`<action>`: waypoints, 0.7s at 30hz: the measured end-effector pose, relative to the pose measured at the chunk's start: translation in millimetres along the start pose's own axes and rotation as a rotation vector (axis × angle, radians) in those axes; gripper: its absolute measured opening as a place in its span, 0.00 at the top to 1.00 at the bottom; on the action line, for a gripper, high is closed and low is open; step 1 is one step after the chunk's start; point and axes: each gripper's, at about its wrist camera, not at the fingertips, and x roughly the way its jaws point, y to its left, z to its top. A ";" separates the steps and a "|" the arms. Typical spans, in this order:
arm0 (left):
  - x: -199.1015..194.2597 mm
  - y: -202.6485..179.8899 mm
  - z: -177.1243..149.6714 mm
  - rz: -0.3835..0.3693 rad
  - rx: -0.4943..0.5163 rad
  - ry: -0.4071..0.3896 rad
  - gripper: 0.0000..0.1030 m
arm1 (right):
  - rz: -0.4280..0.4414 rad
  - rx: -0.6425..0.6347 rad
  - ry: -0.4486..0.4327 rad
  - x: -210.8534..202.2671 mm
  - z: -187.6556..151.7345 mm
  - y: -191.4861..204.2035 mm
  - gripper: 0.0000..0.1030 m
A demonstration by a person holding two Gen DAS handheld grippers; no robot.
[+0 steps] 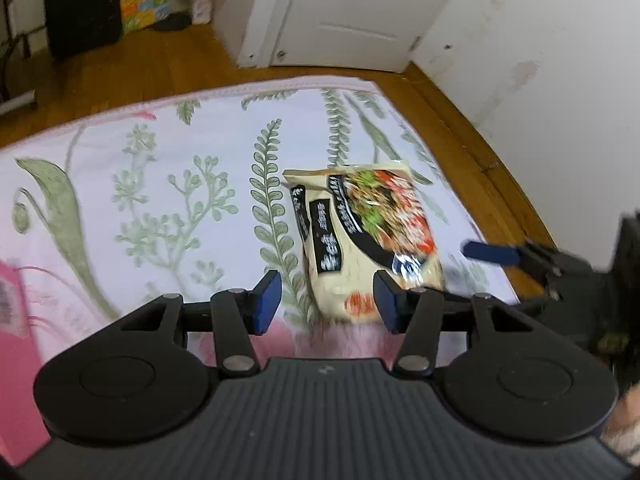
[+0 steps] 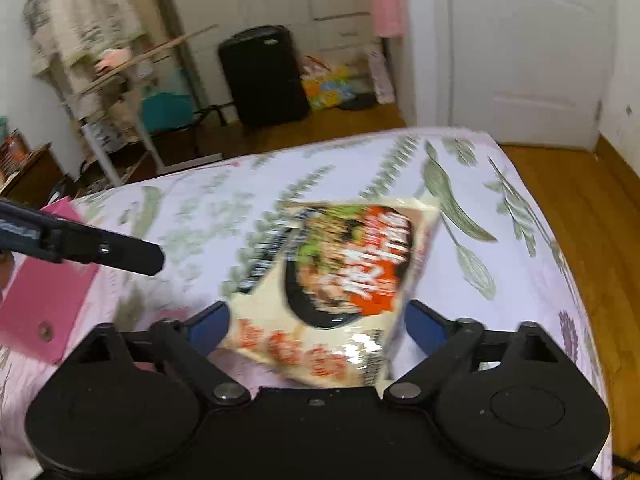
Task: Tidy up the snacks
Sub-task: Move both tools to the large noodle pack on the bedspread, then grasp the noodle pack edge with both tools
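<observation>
A cream noodle packet (image 1: pixel 360 236) with a black bowl picture and red lettering lies on the floral bed sheet (image 1: pixel 160 184). My left gripper (image 1: pixel 327 300) is open, its blue pads straddling the packet's near end just above it. My right gripper (image 2: pixel 316 326) is open with the same packet (image 2: pixel 336 292) between its wide-spread fingers, near end close to the palm; whether the pads touch it I cannot tell. The right gripper shows at the right edge of the left wrist view (image 1: pixel 496 254), and the left gripper's finger shows at the left of the right wrist view (image 2: pixel 120 252).
A pink box (image 2: pixel 48 304) lies on the sheet to the left. Wooden floor (image 1: pixel 492 184) runs along the bed's right and far edges. A white door (image 2: pixel 528 52), a black suitcase (image 2: pixel 262 76), a colourful bag (image 2: pixel 326 84) and a shelf rack (image 2: pixel 100 76) stand beyond.
</observation>
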 end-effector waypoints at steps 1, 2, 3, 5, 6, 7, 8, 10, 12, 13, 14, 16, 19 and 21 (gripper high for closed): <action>12.2 -1.3 4.3 0.029 -0.017 0.009 0.52 | -0.005 0.020 0.000 6.3 -0.5 -6.3 0.05; 22.2 -2.2 7.6 0.044 -0.023 0.009 0.52 | -0.005 0.040 0.000 12.9 -1.1 -13.0 0.05; 31.8 -3.4 10.4 0.041 -0.026 0.005 0.52 | 0.002 0.056 0.000 19.7 -1.6 -19.7 0.05; 51.8 -3.7 14.6 0.042 -0.043 0.008 0.52 | 0.027 0.086 0.010 32.8 -2.1 -29.9 0.05; 60.3 -2.6 16.0 0.045 -0.053 0.010 0.52 | 0.037 0.100 0.018 38.5 -2.6 -34.0 0.05; 68.1 -1.3 16.9 0.041 -0.057 0.010 0.52 | 0.045 0.113 0.023 43.3 -3.7 -36.4 0.05; 76.9 0.7 18.5 0.037 -0.061 0.019 0.52 | 0.060 0.121 0.027 47.7 -5.2 -38.2 0.05; 93.1 11.7 18.9 -0.049 -0.124 0.047 0.52 | 0.094 0.121 0.021 52.5 -7.9 -39.1 0.05; 103.9 22.7 17.7 -0.115 -0.188 0.054 0.52 | 0.106 0.115 0.015 55.2 -8.0 -38.3 0.04; 106.8 26.7 17.3 -0.140 -0.209 0.051 0.52 | 0.110 0.112 0.011 56.5 -7.5 -37.2 0.04; 109.1 30.2 17.3 -0.163 -0.226 0.054 0.52 | 0.118 0.108 0.014 57.7 -6.7 -36.1 0.04; 110.9 32.4 17.9 -0.191 -0.241 0.066 0.52 | 0.132 0.098 0.030 60.4 -4.5 -33.1 0.03; 109.2 27.4 16.9 -0.186 -0.230 0.086 0.52 | 0.093 0.057 0.048 59.6 -2.4 -22.5 0.06; 106.1 21.8 14.0 -0.168 -0.206 0.094 0.52 | 0.079 0.026 0.063 56.2 -2.7 -15.9 0.06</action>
